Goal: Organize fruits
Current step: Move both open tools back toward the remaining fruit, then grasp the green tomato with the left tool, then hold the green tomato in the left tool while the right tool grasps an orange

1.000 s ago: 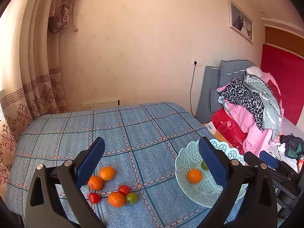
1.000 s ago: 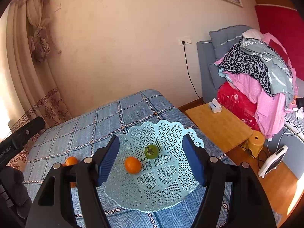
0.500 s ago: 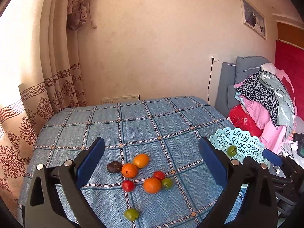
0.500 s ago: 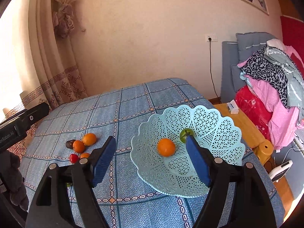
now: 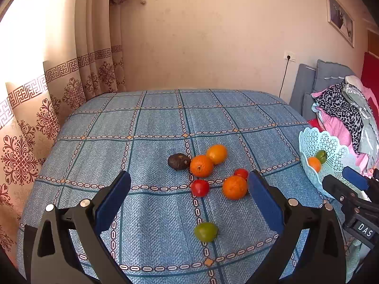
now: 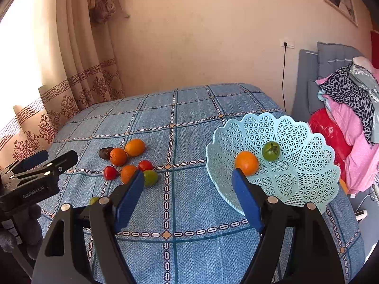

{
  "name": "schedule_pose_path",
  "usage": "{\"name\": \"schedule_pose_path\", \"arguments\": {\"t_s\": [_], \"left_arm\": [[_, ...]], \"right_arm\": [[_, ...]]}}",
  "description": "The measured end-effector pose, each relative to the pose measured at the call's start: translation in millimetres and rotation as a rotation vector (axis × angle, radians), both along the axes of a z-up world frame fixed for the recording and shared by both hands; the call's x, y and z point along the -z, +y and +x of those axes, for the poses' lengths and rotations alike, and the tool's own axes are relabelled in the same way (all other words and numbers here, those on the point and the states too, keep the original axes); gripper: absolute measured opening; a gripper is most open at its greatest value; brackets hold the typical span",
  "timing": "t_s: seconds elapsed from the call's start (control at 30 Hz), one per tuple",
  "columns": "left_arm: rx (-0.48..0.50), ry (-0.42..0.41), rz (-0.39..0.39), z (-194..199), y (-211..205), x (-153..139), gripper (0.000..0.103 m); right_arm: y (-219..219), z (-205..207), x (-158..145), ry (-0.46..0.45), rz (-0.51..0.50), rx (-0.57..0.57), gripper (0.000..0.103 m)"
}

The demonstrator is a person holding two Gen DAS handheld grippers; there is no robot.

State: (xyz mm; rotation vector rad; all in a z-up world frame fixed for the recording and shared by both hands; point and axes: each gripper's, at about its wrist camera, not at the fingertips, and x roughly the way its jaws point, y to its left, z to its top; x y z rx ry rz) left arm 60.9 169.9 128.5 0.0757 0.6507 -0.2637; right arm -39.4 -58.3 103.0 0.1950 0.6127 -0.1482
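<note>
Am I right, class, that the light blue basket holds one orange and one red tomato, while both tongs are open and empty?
Not quite: beside the orange in the basket lies a green tomato, not a red one, as the right wrist view shows. The left tongs and the right tongs are indeed open and empty.

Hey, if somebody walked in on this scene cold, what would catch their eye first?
Probably the cluster of loose fruit in the middle of the blue checked bedspread: oranges, red and green tomatoes, and one dark fruit. Next, the pale blue lattice basket at the bed's right edge, holding one orange and one green tomato.
</note>
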Motion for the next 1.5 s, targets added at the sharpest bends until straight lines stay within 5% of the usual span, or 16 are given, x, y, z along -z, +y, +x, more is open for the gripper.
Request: {"name": "schedule_pose_path", "arguments": {"t_s": [0.27, 0.5, 0.6, 0.8, 1.07, 1.17, 1.27, 1.5], "left_arm": [[0.004, 0.082, 0.066, -1.4, 3.4, 41.8, 0.1], [0.044, 0.138, 0.082, -4.2, -2.4, 68.9, 0.099], [0.058, 0.163, 0.089, -0.2, -5.0, 76.9, 0.085], [0.077, 0.204, 0.063, 5.3, -5.6, 83.7, 0.079], [0.131, 0.222, 0.053, 2.5, -12.7, 88.8, 0.054], [0.153, 0.22, 0.033, 0.1, -12.6, 88.1, 0.032], [0.14, 0.211, 0.027, -1.6, -11.0, 87.5, 0.03], [0.062, 0.175, 0.01, -2.9, 0.3, 80.6, 0.03]], "right_arm": [[12.0, 7.8, 18.0, 0.022, 0.078, -0.022, 0.076], [27.4, 19.6, 18.4, 0.046, 0.016, -0.062, 0.076], [31.9, 26.1, 19.3, 0.055, 0.009, -0.071, 0.076], [39.0, 37.5, 26.0, 0.072, 0.019, -0.09, 0.076], [50.2, 55.2, 34.2, 0.099, 0.04, -0.143, 0.076], [54.9, 61.2, 37.6, 0.11, 0.059, -0.166, 0.076], [61.2, 66.4, 40.9, 0.121, 0.056, -0.185, 0.075], [65.1, 82.4, 50.5, 0.151, 0.097, -0.232, 0.055]]}}
